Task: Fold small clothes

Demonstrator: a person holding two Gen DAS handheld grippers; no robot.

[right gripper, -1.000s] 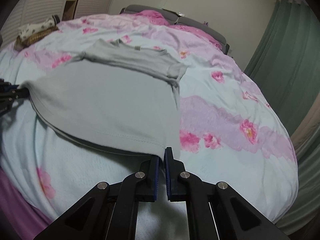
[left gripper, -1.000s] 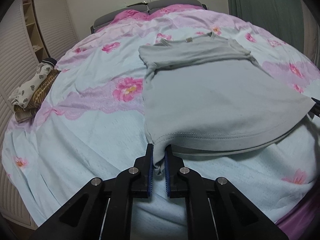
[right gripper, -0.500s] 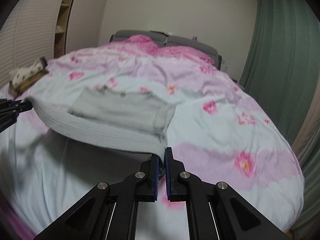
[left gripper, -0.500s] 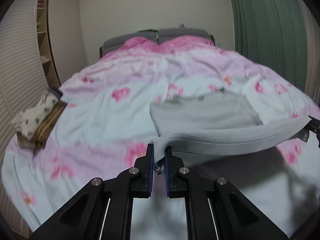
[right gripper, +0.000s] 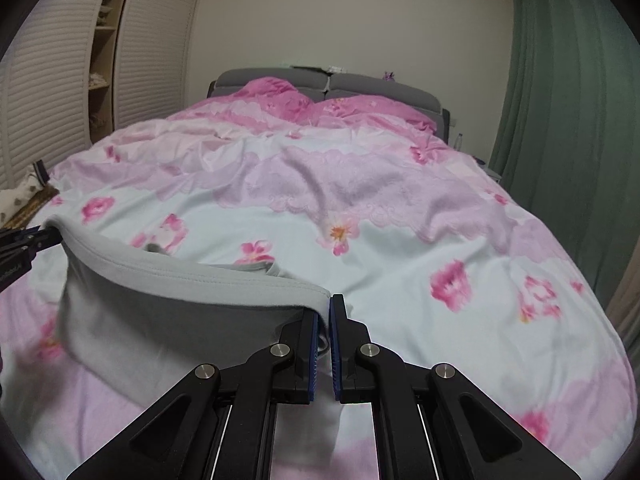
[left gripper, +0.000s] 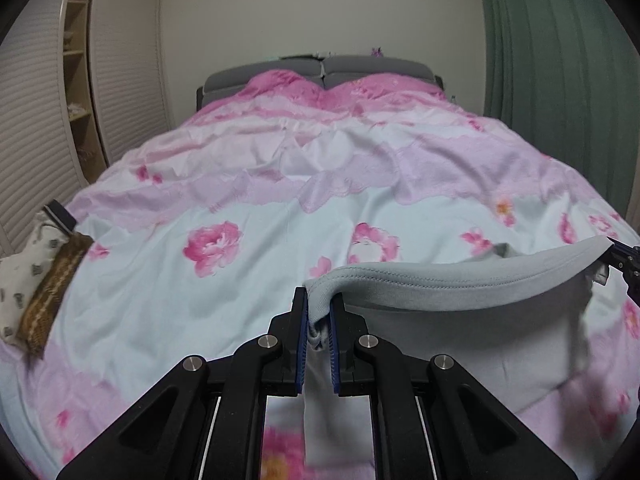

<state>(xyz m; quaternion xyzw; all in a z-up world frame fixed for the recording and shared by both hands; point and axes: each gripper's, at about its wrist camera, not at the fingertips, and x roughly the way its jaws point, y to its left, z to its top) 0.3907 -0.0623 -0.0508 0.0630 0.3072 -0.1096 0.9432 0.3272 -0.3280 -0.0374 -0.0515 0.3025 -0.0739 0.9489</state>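
A small grey T-shirt (left gripper: 460,292) is lifted above the flowered bed cover, its hem stretched between both grippers. My left gripper (left gripper: 319,312) is shut on the hem's left corner. My right gripper (right gripper: 324,314) is shut on the hem's right corner; the shirt (right gripper: 180,300) hangs down and to the left from it. The right gripper's tip shows at the right edge of the left wrist view (left gripper: 624,254), the left gripper's tip at the left edge of the right wrist view (right gripper: 24,242). The shirt's collar end lies on the bed behind the raised hem, mostly hidden.
The bed (left gripper: 280,208) has a pink and pale blue flowered cover and a grey headboard (left gripper: 320,70). A woven basket with patterned clothes (left gripper: 44,284) sits at the bed's left edge. Louvred wardrobe doors (left gripper: 36,128) stand left, a green curtain (left gripper: 560,80) right.
Both grippers have raised the hem off the bed and carried it forward toward the collar. The shirt lay flat a second ago and now folds over itself.
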